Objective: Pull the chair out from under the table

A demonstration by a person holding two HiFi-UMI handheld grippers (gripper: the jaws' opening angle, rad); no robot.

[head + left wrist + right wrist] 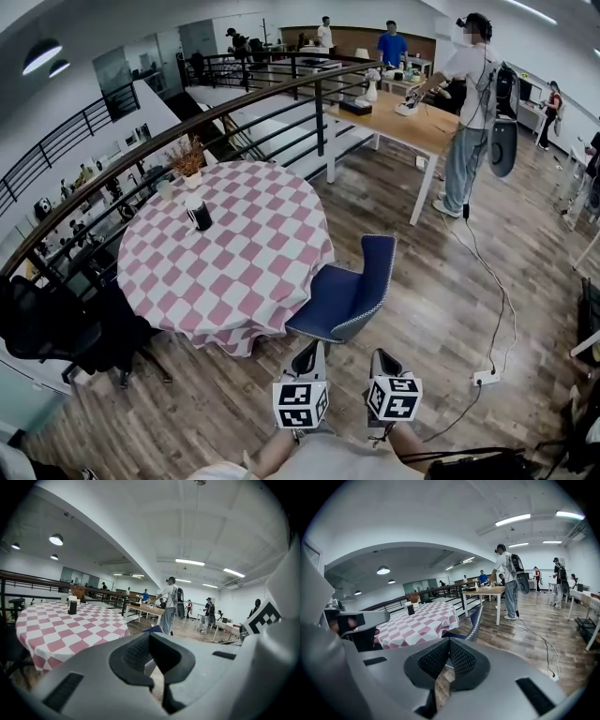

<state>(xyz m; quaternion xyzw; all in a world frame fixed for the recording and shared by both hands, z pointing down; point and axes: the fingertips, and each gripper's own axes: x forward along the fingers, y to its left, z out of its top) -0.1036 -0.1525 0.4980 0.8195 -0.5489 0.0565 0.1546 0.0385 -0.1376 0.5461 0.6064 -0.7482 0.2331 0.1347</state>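
Note:
A blue chair (347,295) with a white-trimmed back stands at the near right edge of a round table (234,253) covered in a pink-and-white checked cloth; the front of its seat reaches the cloth's hem. Both grippers hang low in the head view, short of the chair and touching nothing. My left gripper (307,358) is shut and empty, and so is my right gripper (384,362). In the left gripper view the shut left gripper (149,640) hides all but a corner of the chair (153,630). The right gripper (448,645) looks toward the chair's back (476,617).
A black cup (199,214) and a dried-flower pot (190,161) stand on the round table. A black office chair (47,328) sits at the left by the railing (281,98). A person (467,122) stands at a wooden table (412,120). A cable runs to a power strip (486,378).

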